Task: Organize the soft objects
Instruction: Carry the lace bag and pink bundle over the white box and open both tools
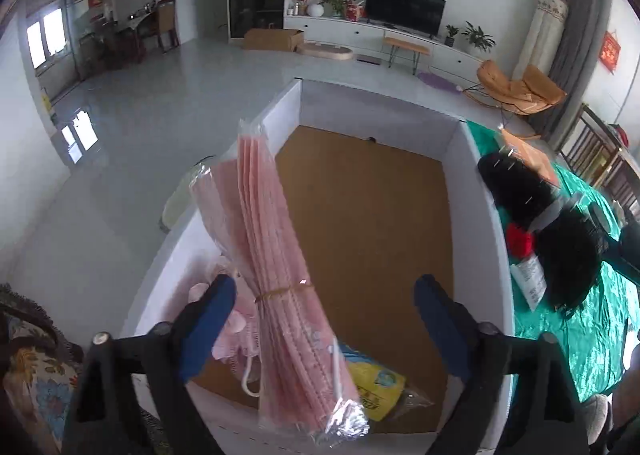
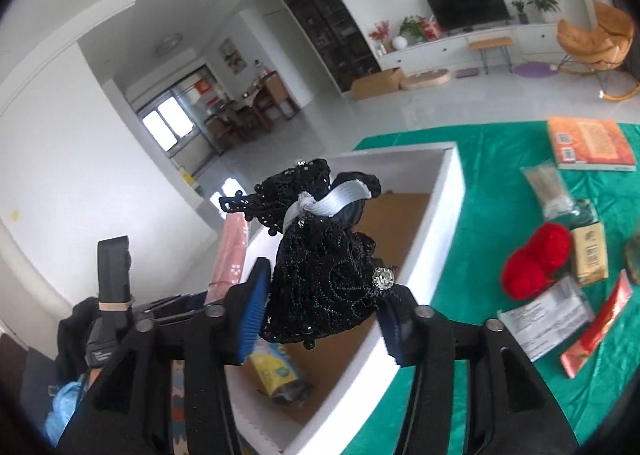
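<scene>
A white-walled box [image 1: 480,191] with a brown cardboard floor stands on a green cloth [image 2: 500,191]. My left gripper [image 1: 324,319] hangs over the box's near end with its jaws wide apart. A pink bundle of masks [image 1: 272,255], in clear plastic with a rubber band round it, stands tilted between the blue pads [image 1: 208,319], nearer the left one and not pressed. My right gripper [image 2: 320,319] is over the box's rim [image 2: 440,215]. A black lace bundle [image 2: 324,279] with a grey band and rhinestones sits between its parted pads [image 2: 252,311], unpinched.
A yellow packet [image 1: 376,383] and a pink fluffy item [image 1: 236,319] lie in the box. On the cloth to the right lie red yarn [image 2: 536,259], an orange book [image 2: 588,143] and several packets [image 2: 548,319]. A patterned cushion [image 1: 36,383] lies at lower left.
</scene>
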